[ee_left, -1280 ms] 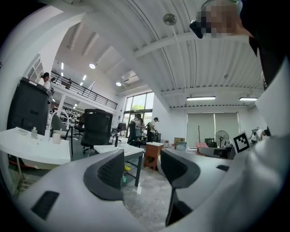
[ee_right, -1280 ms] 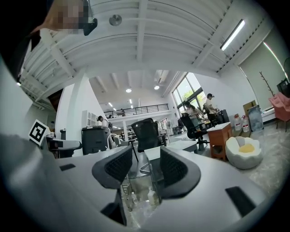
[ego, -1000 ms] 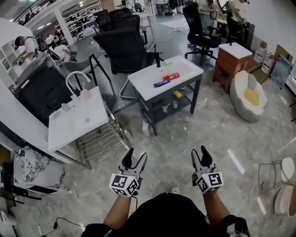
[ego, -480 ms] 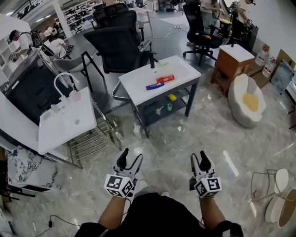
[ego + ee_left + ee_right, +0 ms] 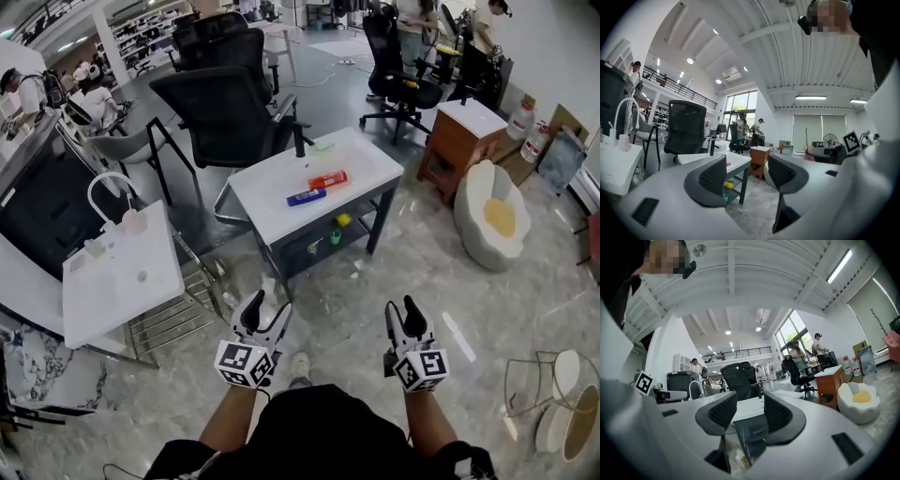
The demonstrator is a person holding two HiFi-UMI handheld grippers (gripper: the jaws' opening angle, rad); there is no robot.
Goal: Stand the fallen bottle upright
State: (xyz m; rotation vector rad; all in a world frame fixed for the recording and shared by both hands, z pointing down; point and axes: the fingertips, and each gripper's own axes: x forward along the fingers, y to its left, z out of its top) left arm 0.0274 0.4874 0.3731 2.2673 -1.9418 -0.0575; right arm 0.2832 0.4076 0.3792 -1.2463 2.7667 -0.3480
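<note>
A white table (image 5: 356, 164) stands a few steps ahead of me. On its top a red bottle (image 5: 327, 179) lies on its side, with a blue bottle (image 5: 307, 197) lying just in front of it. A small green thing (image 5: 325, 145) sits near the far edge. My left gripper (image 5: 267, 314) and right gripper (image 5: 403, 314) are held level in front of my body, far short of the table. Both are open with nothing between the jaws. The left gripper (image 5: 749, 176) sees the table (image 5: 738, 161) past its jaws. So does the right gripper (image 5: 749, 414).
A black office chair (image 5: 220, 103) stands behind the table. At the left are a white sink stand (image 5: 117, 281) and a wire rack (image 5: 183, 300) on the floor. A wooden cabinet (image 5: 464, 141) and a white egg-shaped seat (image 5: 492, 216) are at the right. People stand at the back.
I have walked toward the table, which now lies nearer and lower in the head view. Both grippers travelled along with me and kept their pose, jaws still apart.
</note>
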